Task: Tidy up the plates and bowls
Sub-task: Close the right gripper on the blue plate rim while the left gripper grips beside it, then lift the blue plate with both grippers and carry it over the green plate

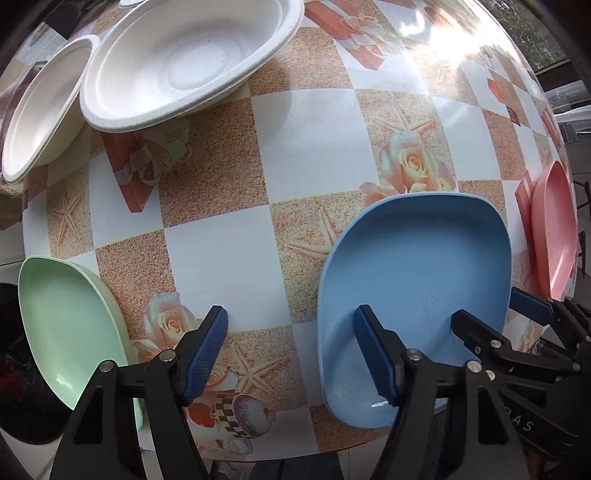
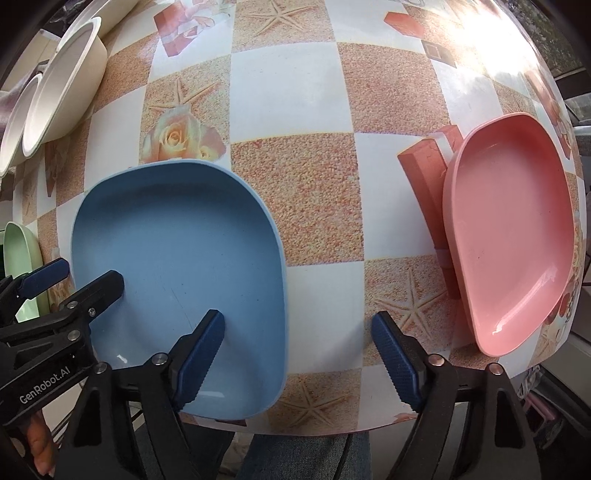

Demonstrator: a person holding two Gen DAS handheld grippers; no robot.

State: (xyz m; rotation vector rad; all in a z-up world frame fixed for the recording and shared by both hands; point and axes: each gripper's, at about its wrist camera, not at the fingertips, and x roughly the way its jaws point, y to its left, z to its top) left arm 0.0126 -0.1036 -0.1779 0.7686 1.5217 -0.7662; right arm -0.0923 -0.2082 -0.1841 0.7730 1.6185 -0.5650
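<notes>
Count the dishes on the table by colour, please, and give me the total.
White bowls: 2
Green plate: 1
Blue plate: 1
Pink plate: 1
Total: 5, plus slivers of perhaps more white dishes at the frame edges that cannot be counted.

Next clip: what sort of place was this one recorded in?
Probably a home dining or kitchen table near a window: a printed tablecloth of roses and starfish, a blue plate, a pink plate, white bowls, and trees beyond glass.
</notes>
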